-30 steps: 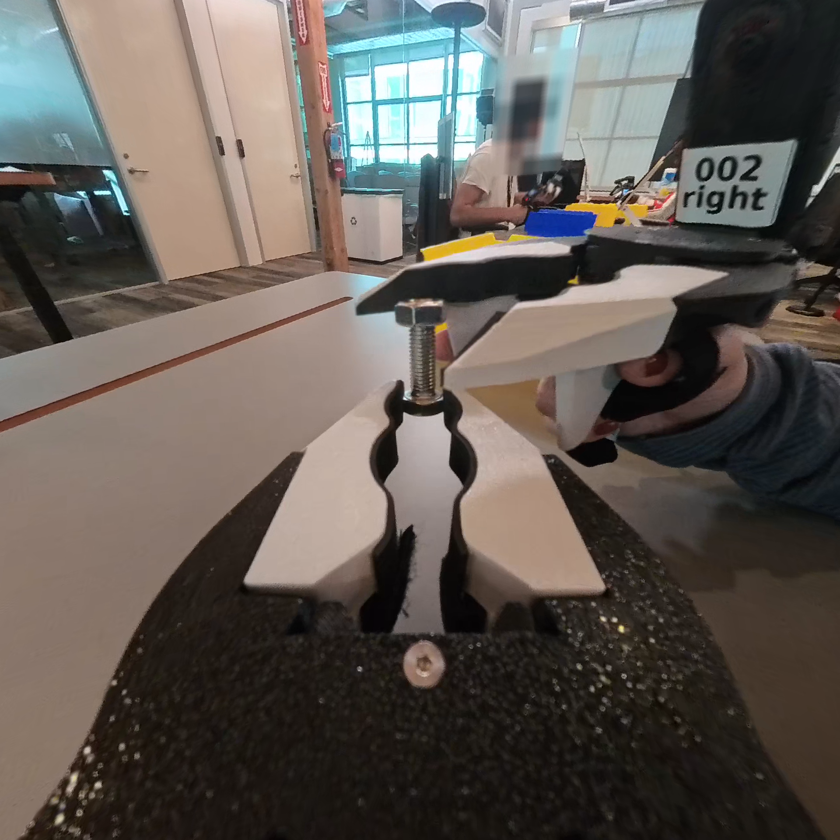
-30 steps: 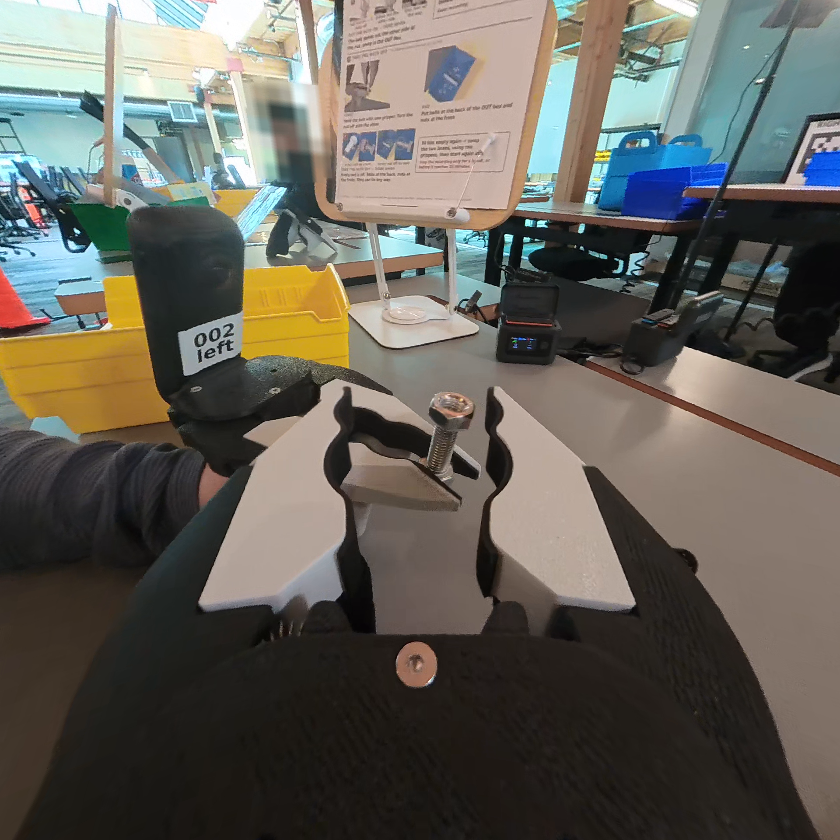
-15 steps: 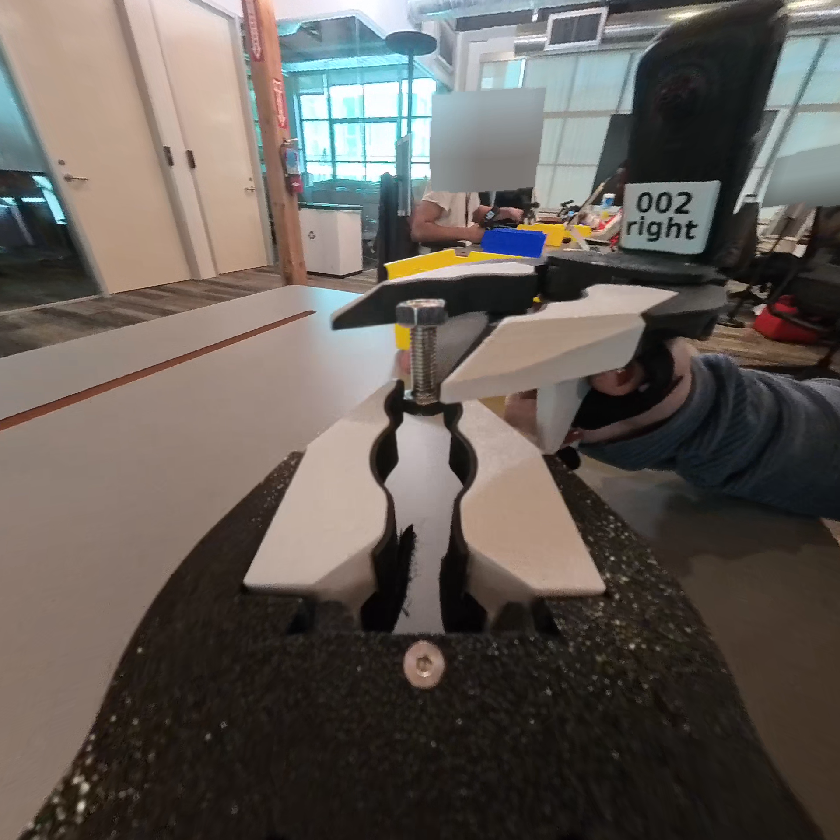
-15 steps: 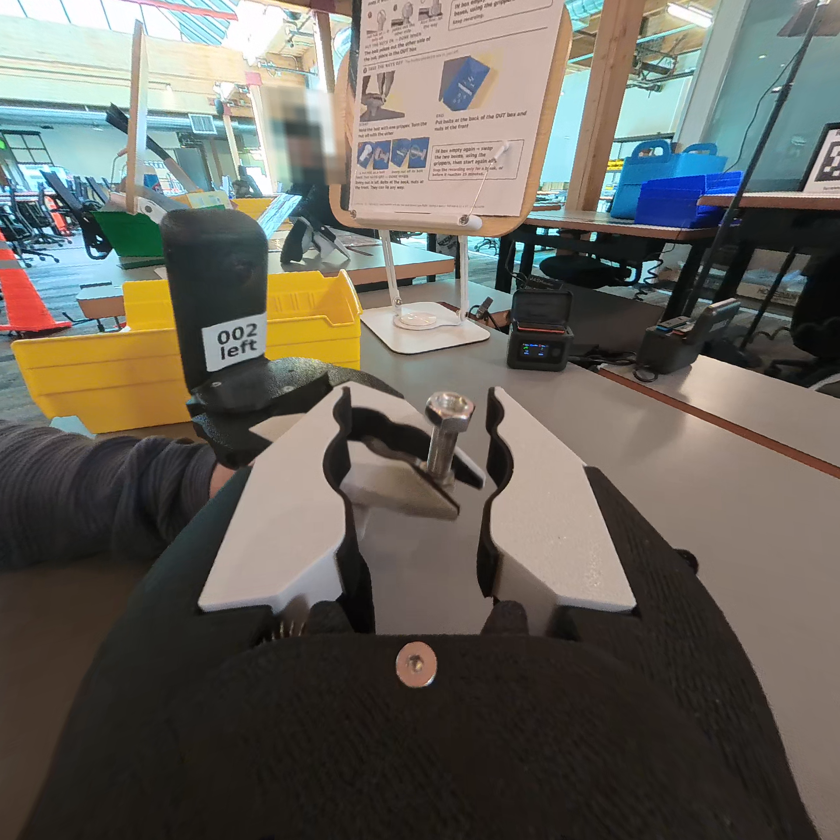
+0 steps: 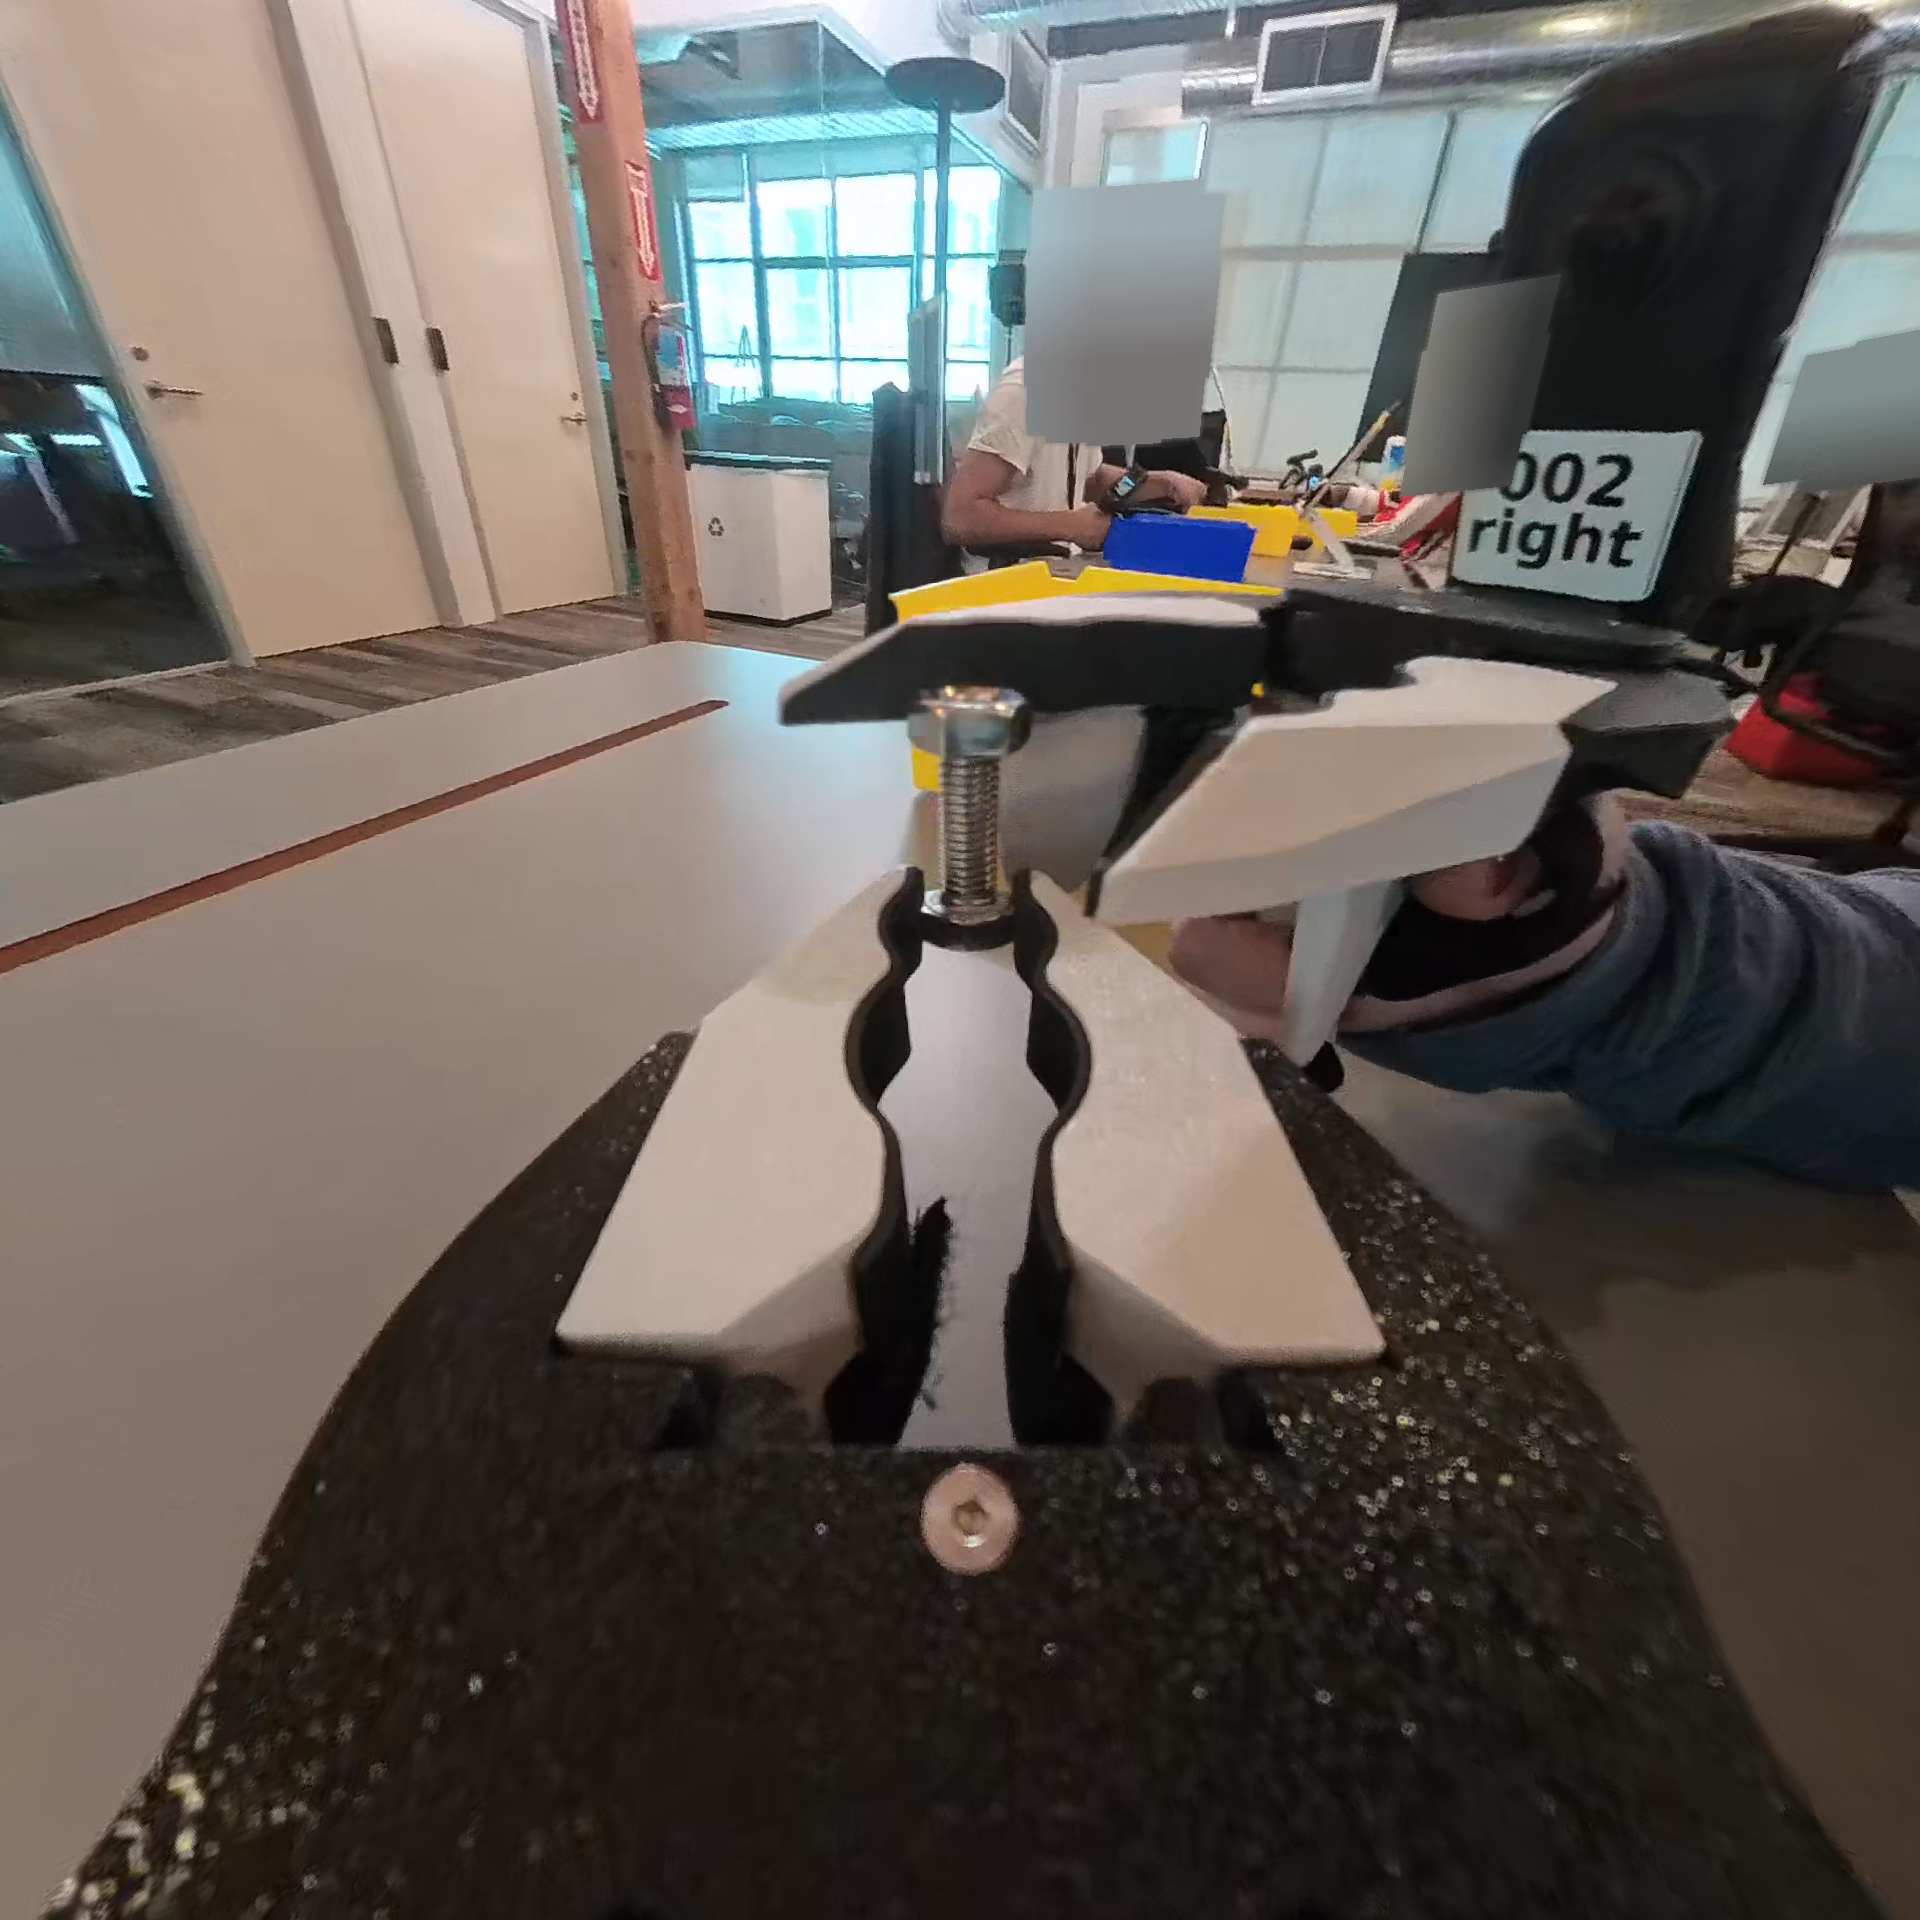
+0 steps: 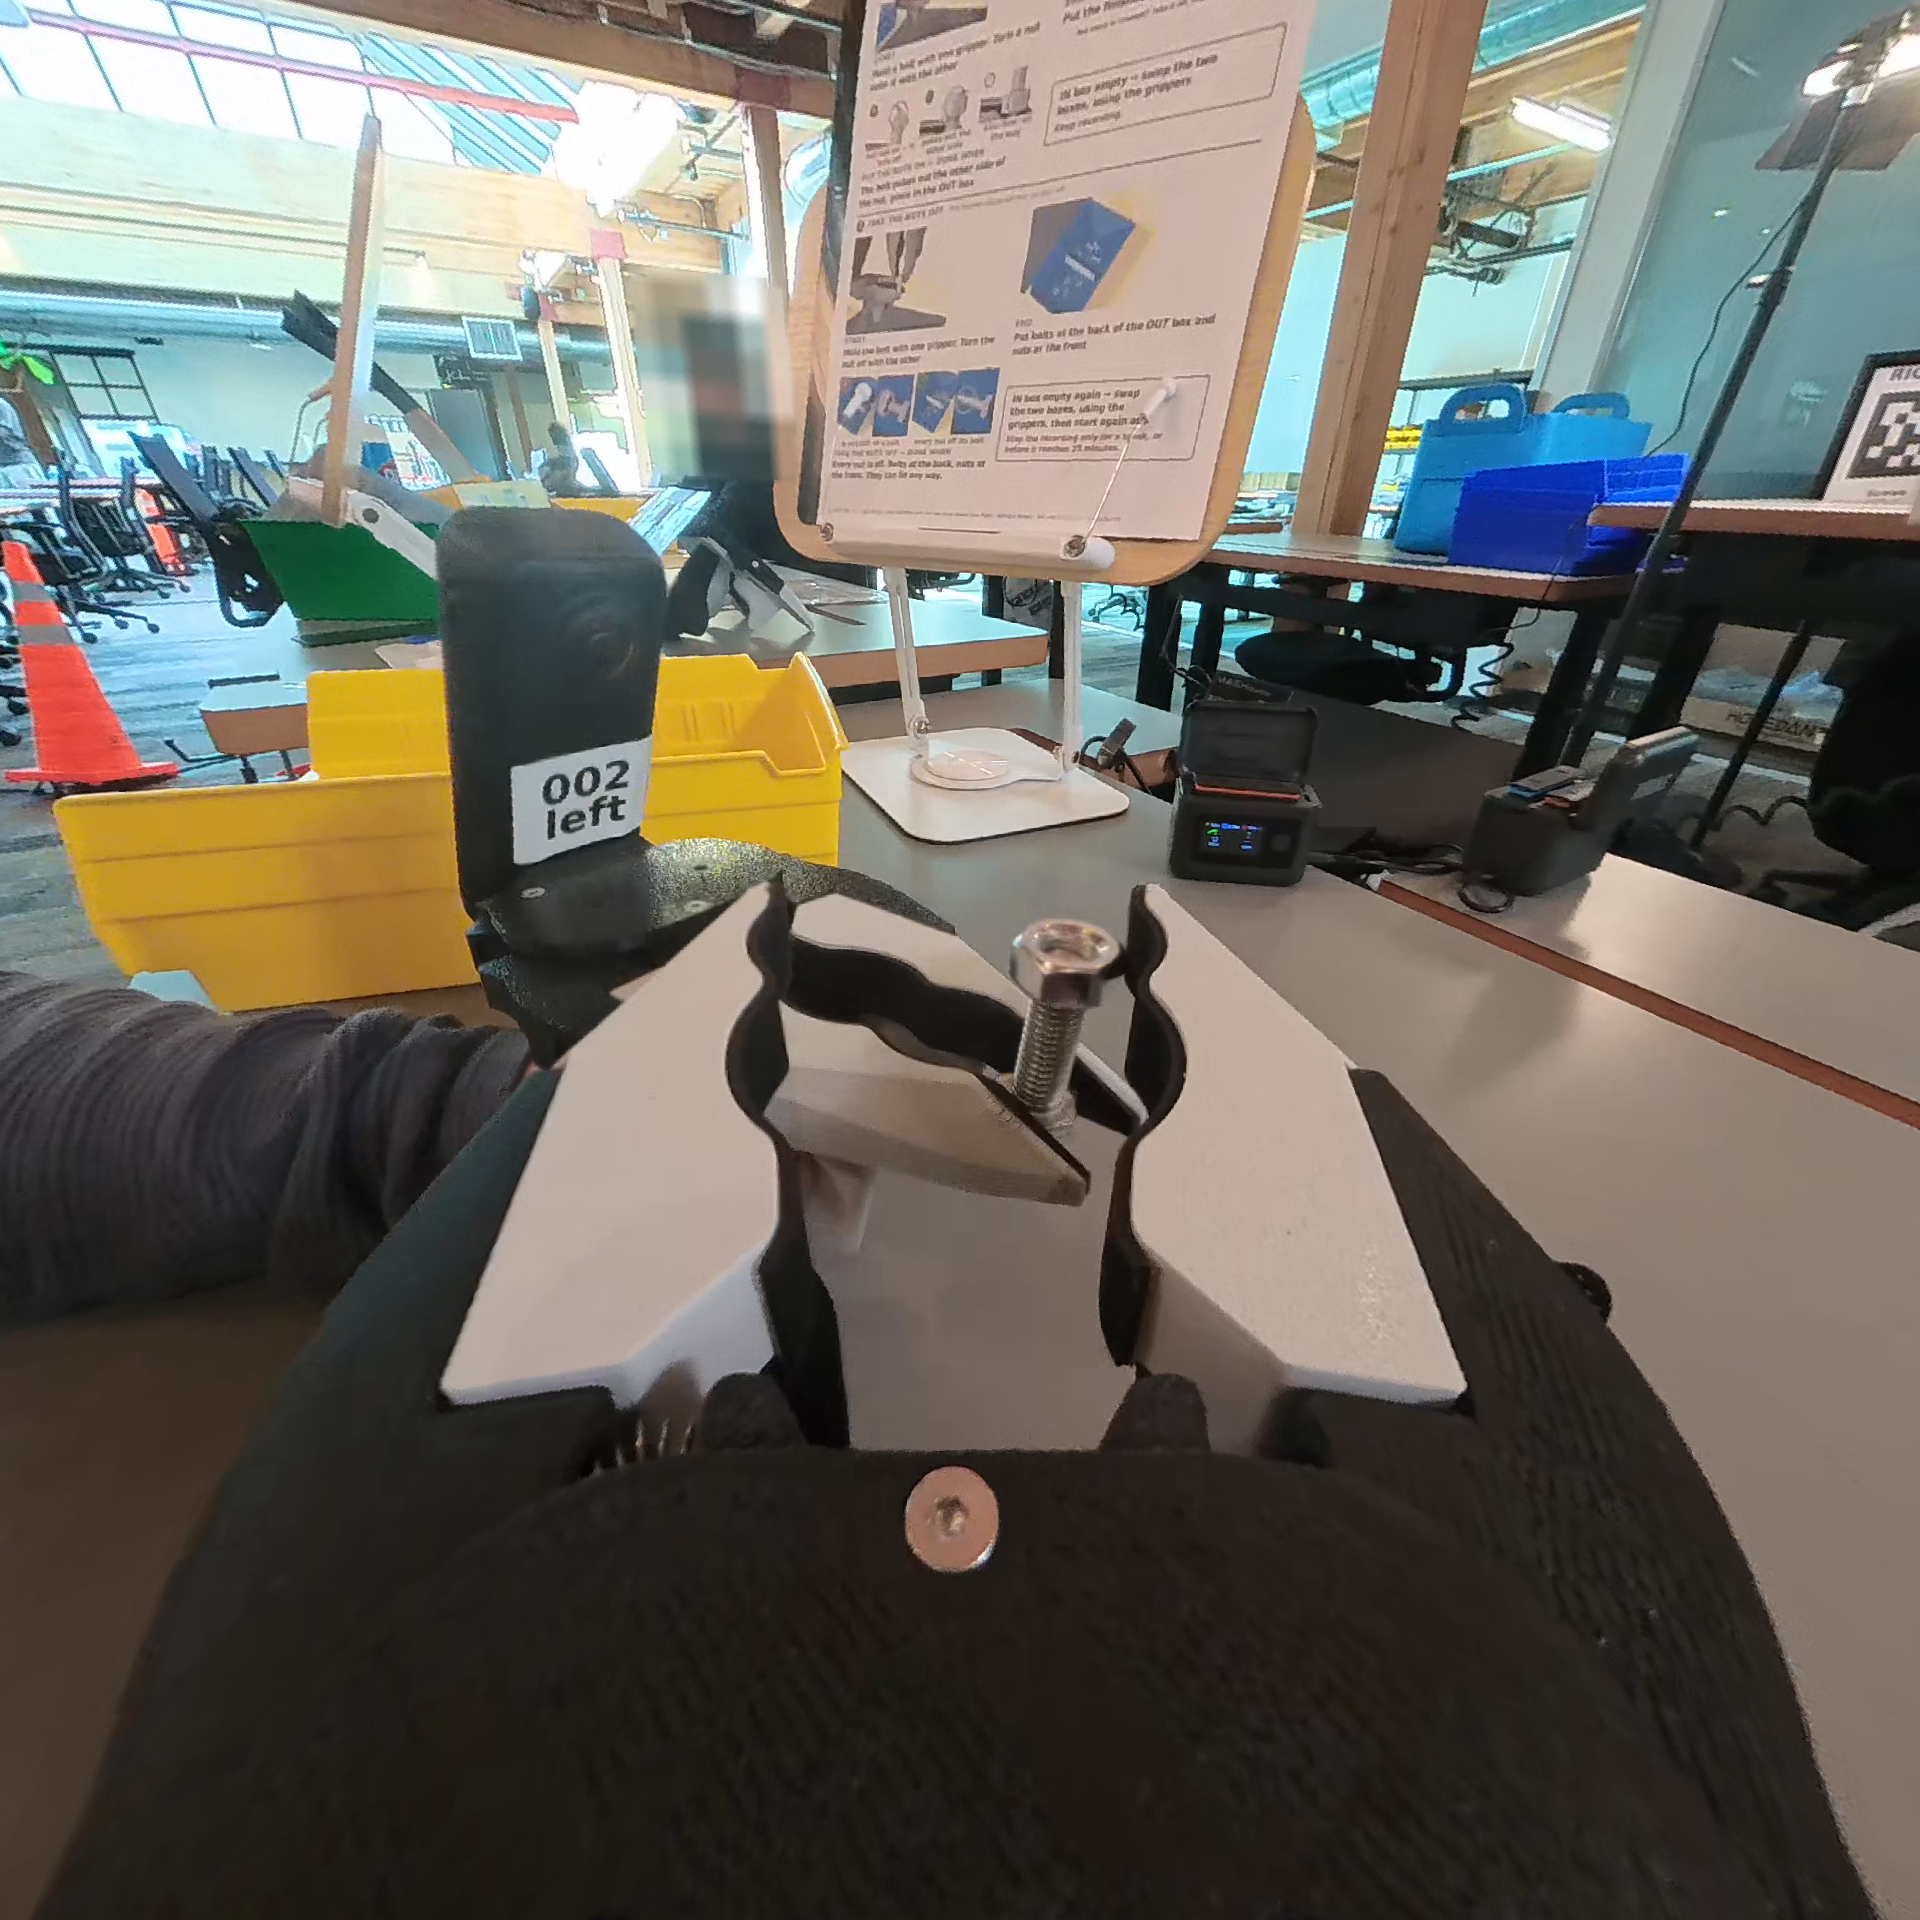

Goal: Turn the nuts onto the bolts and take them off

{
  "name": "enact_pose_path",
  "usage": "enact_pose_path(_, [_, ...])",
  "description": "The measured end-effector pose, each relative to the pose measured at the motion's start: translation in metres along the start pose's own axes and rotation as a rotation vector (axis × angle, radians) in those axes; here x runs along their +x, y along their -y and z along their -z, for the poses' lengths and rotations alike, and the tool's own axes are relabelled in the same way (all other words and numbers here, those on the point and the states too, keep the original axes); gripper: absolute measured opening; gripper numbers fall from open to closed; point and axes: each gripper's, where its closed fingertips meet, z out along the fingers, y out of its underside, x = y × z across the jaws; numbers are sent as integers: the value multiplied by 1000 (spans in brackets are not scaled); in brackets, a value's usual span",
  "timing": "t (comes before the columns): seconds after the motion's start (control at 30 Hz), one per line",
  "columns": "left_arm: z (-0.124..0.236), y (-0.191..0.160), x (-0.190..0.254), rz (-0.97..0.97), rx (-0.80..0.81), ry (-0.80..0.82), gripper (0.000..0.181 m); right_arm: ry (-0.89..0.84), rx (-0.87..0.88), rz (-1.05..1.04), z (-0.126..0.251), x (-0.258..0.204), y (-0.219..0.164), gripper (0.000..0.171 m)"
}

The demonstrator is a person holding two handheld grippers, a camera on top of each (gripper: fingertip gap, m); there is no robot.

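Observation:
A silver bolt (image 5: 966,821) stands upright, with a hex piece (image 5: 968,724) at its top; I cannot tell whether that is the head or a nut. My left gripper (image 5: 966,920) is shut on the bolt's lower end just above the grey table (image 5: 364,1091). My right gripper (image 6: 956,914) is open and level with the hex top (image 6: 1065,951), which sits close to its right finger (image 6: 1247,1122). In the left wrist view the right gripper (image 5: 1039,790) comes in from the right, with one finger behind the bolt and one in front. The left gripper (image 6: 1039,1132) also shows in the right wrist view.
A yellow bin (image 6: 260,883) stands behind the left gripper, and another (image 5: 997,603) stands behind the right gripper. A sign board on a white stand (image 6: 987,790) and two black cases (image 6: 1242,821) sit at the back of the table. A person (image 5: 1018,468) sits at a far desk.
The right gripper has shifted so the hex top lies nearer its right finger. Both grippers have moved a little. The left gripper still holds the bolt upright.

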Motion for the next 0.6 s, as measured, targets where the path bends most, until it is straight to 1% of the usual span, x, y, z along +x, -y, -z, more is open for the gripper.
enact_pose_path(0.07, [3, 2, -11, 19, 18, 55, 15, 1, 2, 2, 0, 0, 0, 65])
enact_pose_path(0.13, [12, 6, -33, 69, 56, 157, 15, -2, -3, 6, 1, 1, 0, 64])
enact_pose_path(0.17, [15, 8, -37, 90, 67, 163, 15, -5, -1, 2, 1, 2, 0, 64])
enact_pose_path(0.27, [12, 9, -25, 65, 68, 83, 15, -29, 16, -19, 0, 5, 0, 65])
enact_pose_path(0.37, [1, 1, 1, -6, 8, -23, 15, 6, 24, -64, -2, 0, -1, 66])
enact_pose_path(0.4, [-2, -1, 4, -22, -8, -31, 15, 14, 32, -76, -2, -1, -1, 65])
enact_pose_path(0.47, [-1, -1, -6, -23, -3, 36, 15, 5, 25, -70, -2, 0, -2, 65])
enact_pose_path(0.53, [9, 6, -28, 35, 46, 145, 15, 6, 9, -58, 0, 2, -3, 64])
enact_pose_path(0.57, [13, 7, -36, 54, 58, 172, 15, 0, 12, -68, 0, 4, -2, 64])
enact_pose_path(0.6, [15, 7, -38, 49, 50, 164, 15, -14, 23, -76, 1, 6, -1, 65])
